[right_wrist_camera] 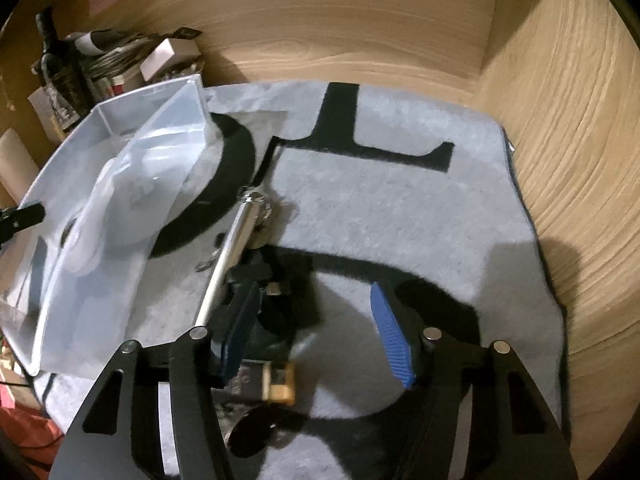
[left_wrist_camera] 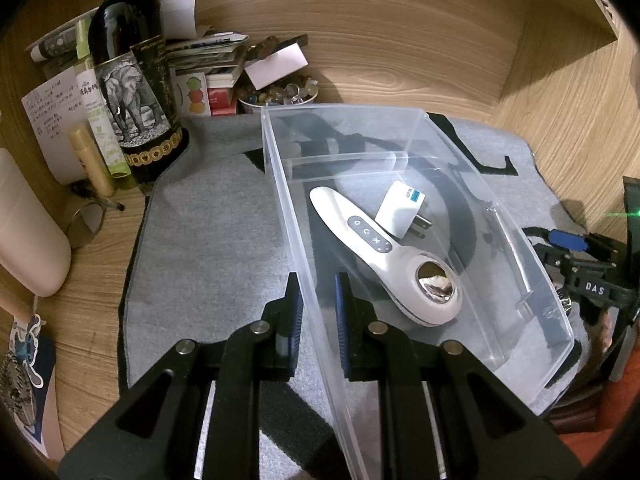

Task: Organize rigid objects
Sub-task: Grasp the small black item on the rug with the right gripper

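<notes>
My left gripper (left_wrist_camera: 316, 312) is pinched on the near side wall of the clear bin (left_wrist_camera: 404, 120), one pad outside and one inside. I read that as a brace, so the light plastic doesn't slide on the grey mat (left_wrist_camera: 216, 216) when something gets dropped in.

My right gripper (right_wrist_camera: 316, 332) hangs low over the mat just beside the bin, its jaws spread with nothing pressed between the blue pads. Right under it sits a dark clutter I can't fully make out: a small tan-ended block (right_wrist_camera: 280, 384), something black, and a silver rod (right_wrist_camera: 230, 256) running away from the left pad toward a bunch of metal bits, maybe keys. The view is blurred, so which piece I'm lined up on I can't say. I judge this to be the next item to go in.

Further in, the bin already holds a white handheld device (left_wrist_camera: 384, 256) and a white plug adapter (left_wrist_camera: 400, 208) lying beside it, touching or nearly so.

Beyond, against the wooden wall, stand a dark bottle (left_wrist_camera: 128, 92), stacked papers and a bowl of stones (left_wrist_camera: 280, 94), all outside the job as I see it.
</notes>
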`<state>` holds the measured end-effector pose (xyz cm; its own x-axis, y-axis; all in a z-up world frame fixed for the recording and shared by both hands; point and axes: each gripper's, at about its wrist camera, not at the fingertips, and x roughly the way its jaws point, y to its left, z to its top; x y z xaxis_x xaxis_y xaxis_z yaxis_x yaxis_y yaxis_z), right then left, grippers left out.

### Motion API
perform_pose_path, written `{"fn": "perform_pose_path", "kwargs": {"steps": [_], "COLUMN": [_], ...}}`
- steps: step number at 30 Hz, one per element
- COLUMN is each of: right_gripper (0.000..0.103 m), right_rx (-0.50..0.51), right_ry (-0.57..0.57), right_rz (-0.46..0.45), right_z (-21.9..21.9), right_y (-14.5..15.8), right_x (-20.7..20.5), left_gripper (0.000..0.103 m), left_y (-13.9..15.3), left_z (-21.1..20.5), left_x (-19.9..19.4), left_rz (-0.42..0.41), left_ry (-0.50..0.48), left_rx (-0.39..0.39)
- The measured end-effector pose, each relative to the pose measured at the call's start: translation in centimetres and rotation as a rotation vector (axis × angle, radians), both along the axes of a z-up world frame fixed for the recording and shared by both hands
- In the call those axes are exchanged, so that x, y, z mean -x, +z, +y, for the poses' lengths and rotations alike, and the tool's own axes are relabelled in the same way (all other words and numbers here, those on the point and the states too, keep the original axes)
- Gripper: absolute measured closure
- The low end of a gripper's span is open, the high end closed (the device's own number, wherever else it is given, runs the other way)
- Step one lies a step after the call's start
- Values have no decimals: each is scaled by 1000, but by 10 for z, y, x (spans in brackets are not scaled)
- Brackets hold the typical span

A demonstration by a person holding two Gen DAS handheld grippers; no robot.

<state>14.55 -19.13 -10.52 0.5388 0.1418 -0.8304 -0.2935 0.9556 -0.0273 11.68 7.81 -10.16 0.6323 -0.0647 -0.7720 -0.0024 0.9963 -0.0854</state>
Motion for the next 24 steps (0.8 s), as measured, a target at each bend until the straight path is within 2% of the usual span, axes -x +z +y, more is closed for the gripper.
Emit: {"fn": "perform_pose_path", "kwargs": {"steps": [7,10,24], "right_gripper": [54,54,54], "right_rx": [29,12,22], "right_ry": [-36,-43,39], "right_rz": [20,36,52], "right_z": [-10,-14,-2], "right_y": [-6,-8,-11], "right_x": [-16,-20,-17], "left_gripper": [88,88,88], "left_y": [0,0,-3], "left_z": [0,0,1], "left_x": [0,0,-3], "left_rz": [0,1,7], "left_ry": [0,0,4], "left_rx": [0,1,1]}}
